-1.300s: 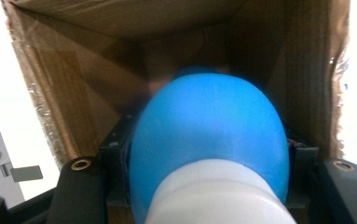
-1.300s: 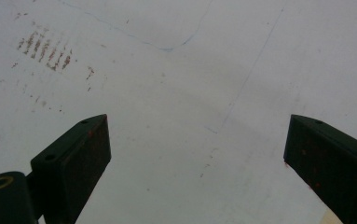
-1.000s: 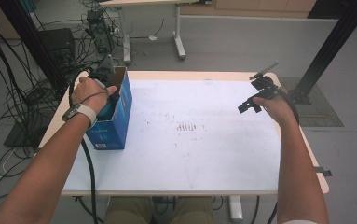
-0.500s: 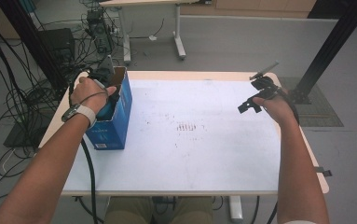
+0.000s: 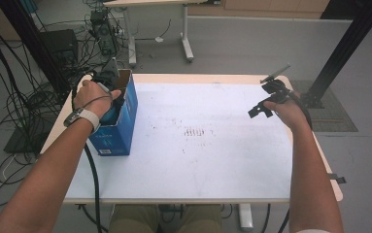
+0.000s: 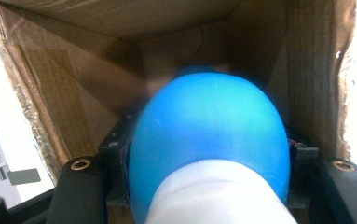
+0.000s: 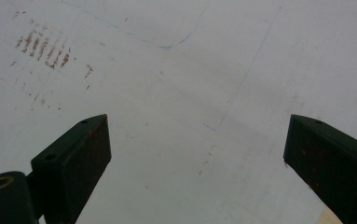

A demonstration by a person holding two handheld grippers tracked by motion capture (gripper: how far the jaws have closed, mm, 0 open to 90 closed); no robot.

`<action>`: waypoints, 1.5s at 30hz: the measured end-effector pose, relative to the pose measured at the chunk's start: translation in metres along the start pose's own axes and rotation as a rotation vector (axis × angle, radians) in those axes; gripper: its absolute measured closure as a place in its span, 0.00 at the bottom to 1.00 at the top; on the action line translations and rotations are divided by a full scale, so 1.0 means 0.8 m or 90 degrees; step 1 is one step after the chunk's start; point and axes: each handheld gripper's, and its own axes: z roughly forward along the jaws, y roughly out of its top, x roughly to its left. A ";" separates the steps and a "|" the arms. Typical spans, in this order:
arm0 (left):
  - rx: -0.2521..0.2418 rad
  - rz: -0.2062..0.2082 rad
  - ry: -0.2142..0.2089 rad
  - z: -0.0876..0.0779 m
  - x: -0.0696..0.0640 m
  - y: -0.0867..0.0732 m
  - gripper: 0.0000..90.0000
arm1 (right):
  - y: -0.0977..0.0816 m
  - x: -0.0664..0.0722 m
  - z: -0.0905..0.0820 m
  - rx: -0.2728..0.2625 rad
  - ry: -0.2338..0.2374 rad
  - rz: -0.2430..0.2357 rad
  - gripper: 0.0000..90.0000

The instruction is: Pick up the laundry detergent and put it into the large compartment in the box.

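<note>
A blue cardboard box stands open-topped on the left side of the white table. My left gripper reaches down into it. In the left gripper view, a rounded blue object with a white part nearest the camera sits between the black jaws of my left gripper, which are shut on it. The box's brown inner walls surround it. My right gripper hovers over the table's far right corner. Its jaws stand wide apart, and the right gripper has nothing between them.
Small brown marks dot the middle of the tabletop and appear as brown marks in the right gripper view. Cables and a black post stand left of the table. Another black post rises at the right.
</note>
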 end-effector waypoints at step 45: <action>0.002 0.000 0.001 0.000 -0.001 0.000 0.41 | -0.003 0.000 -0.002 -0.001 -0.001 0.001 0.08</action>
